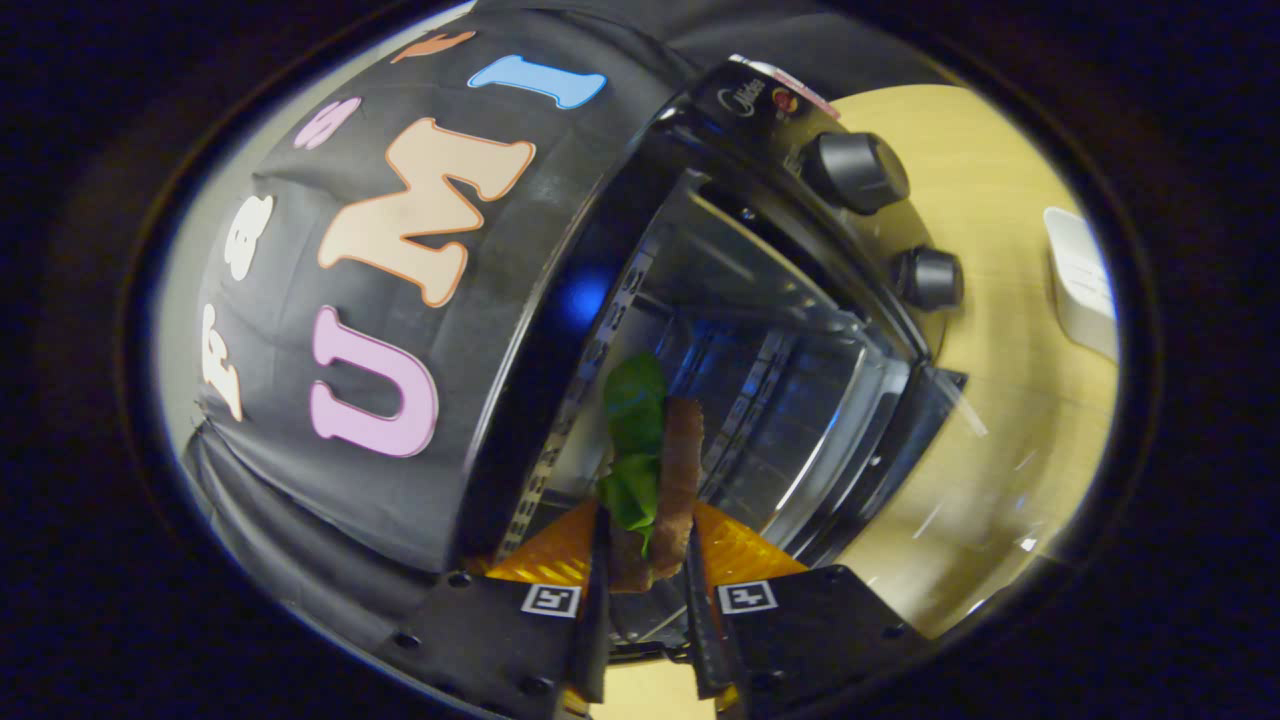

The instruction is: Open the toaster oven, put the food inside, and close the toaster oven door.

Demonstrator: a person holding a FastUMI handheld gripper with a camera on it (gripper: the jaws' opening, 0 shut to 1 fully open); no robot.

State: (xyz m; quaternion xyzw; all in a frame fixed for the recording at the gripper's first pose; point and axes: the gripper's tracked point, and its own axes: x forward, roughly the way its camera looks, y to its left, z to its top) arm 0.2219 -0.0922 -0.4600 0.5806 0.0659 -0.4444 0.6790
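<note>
your gripper [648,575] is narrowed to a slim gap, both fingers pinching the food [655,470], a flat brown slice with a green leaf against it, which sticks forward past the fingertips. just ahead stands the toaster oven [760,330], its cavity open, with ridged metal side walls and shiny glass. two round dark knobs [855,172] sit on its black panel. the pale wooden table [1000,400] spreads beside it; beyond lies a white box [1080,280].

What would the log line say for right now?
tongs: shut on sandwich | toaster oven: door open | sandwich: at the opening, ahead of the racks | step: put food inside
</note>
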